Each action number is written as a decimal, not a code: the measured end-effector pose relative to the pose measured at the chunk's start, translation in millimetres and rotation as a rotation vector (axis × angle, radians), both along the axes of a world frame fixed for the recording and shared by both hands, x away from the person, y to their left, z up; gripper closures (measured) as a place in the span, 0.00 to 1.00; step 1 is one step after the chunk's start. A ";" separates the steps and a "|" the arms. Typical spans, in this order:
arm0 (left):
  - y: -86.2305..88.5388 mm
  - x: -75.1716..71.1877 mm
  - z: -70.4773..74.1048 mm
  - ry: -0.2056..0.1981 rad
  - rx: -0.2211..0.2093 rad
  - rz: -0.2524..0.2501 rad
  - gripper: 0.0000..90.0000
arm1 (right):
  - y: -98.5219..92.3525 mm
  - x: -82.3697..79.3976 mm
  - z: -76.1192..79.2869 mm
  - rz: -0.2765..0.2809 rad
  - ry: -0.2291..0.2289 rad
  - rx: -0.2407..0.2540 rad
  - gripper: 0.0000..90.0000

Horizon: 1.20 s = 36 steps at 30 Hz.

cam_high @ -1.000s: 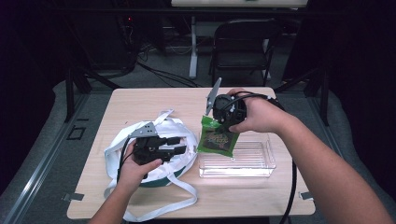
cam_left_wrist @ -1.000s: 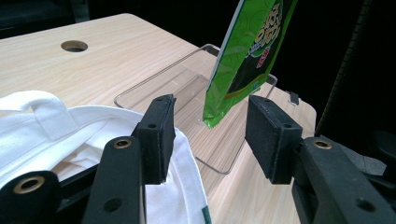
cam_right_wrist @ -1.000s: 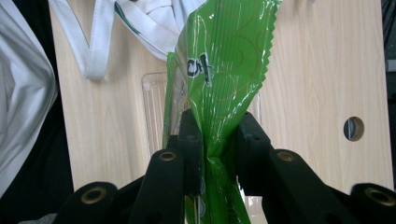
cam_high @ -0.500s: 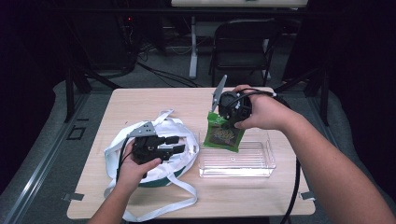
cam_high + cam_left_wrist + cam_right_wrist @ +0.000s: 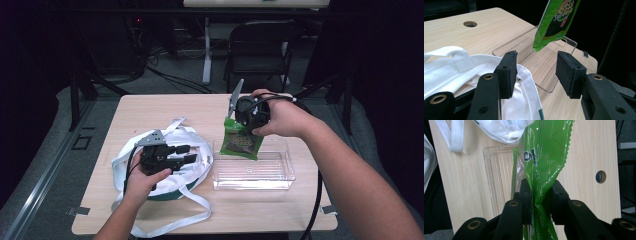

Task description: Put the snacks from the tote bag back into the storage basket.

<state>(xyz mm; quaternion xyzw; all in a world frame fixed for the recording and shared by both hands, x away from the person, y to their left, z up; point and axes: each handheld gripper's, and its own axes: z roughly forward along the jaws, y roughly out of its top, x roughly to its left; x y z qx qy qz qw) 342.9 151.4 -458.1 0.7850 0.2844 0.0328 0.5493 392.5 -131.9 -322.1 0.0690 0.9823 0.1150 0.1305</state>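
A green snack packet (image 5: pixel 242 143) hangs from my right gripper (image 5: pixel 239 125), which is shut on its top edge. The packet dangles over the left end of a clear plastic tray (image 5: pixel 280 175). In the right gripper view the packet (image 5: pixel 541 160) is pinched between the black jaws, above the tray (image 5: pixel 499 180). My left gripper (image 5: pixel 186 154) is open, over a white cloth bag with a green base (image 5: pixel 195 170). In the left gripper view its pads (image 5: pixel 507 72) straddle the bag's rim (image 5: pixel 524 82), with the packet (image 5: pixel 555 20) hanging beyond.
The wooden table (image 5: pixel 150 110) has a round cable hole (image 5: pixel 470 24) near its far edge. White bag straps (image 5: pixel 175 225) trail toward the front edge. A black chair (image 5: pixel 260 45) stands behind the table. A cable (image 5: pixel 315 205) trails from the right gripper.
My right gripper has carried the green packet a little to the right and down, further over the tray. The left gripper has stayed open over the bag.
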 end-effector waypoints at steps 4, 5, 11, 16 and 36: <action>0.8 1.6 -1.8 0.010 0.007 0.011 0.57 | 0.1 2.3 -1.3 -0.002 0.001 -0.001 0.83; 1.1 1.8 -2.2 0.015 0.009 0.015 0.57 | 0.3 3.0 -1.7 0.001 -0.004 -0.003 0.83; 3.0 4.1 -4.4 0.018 0.025 0.037 0.56 | 2.8 5.9 -6.0 0.005 -0.006 -0.010 0.83; 4.6 5.4 -6.4 0.021 0.030 0.060 0.54 | 5.2 8.7 -10.5 0.012 -0.013 -0.027 0.83; 15.7 12.3 -13.4 0.039 0.058 0.141 0.55 | 9.1 22.6 -39.9 0.026 -0.037 -0.077 0.83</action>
